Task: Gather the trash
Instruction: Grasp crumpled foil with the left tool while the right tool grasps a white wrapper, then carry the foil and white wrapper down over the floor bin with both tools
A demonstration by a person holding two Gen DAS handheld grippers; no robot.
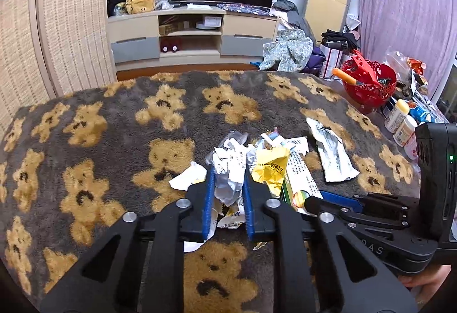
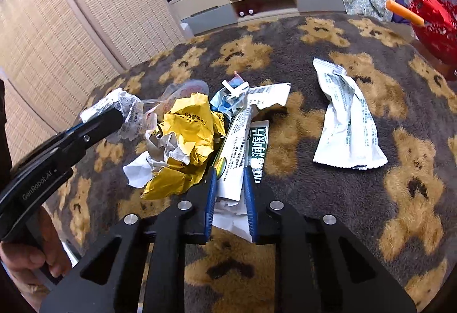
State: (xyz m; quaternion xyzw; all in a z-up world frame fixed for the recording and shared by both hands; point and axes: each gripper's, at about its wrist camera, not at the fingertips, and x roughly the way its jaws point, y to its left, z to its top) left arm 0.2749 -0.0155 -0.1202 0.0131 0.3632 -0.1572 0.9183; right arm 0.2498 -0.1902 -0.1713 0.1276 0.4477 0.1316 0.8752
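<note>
A pile of trash lies on the bear-print blanket (image 1: 85,118): crumpled white paper (image 1: 230,170), a yellow wrapper (image 1: 271,167) and a flattened white-green box (image 1: 300,178). My left gripper (image 1: 228,170) is shut on the crumpled white paper. It shows in the right wrist view (image 2: 114,115) at left, with the paper (image 2: 128,110). My right gripper (image 2: 230,170) is shut on the white-green box (image 2: 240,141), next to the yellow wrapper (image 2: 188,141). It shows in the left wrist view (image 1: 328,200) at right. A white sachet (image 2: 345,115) lies apart to the right, also seen in the left wrist view (image 1: 331,150).
A red basket (image 1: 368,84) with an orange-handled tool stands at the blanket's far right, with bottles (image 1: 400,121) beside it. A TV stand (image 1: 194,35) and a clothes pile (image 1: 288,50) lie beyond the far edge. A woven screen (image 1: 71,27) stands at left.
</note>
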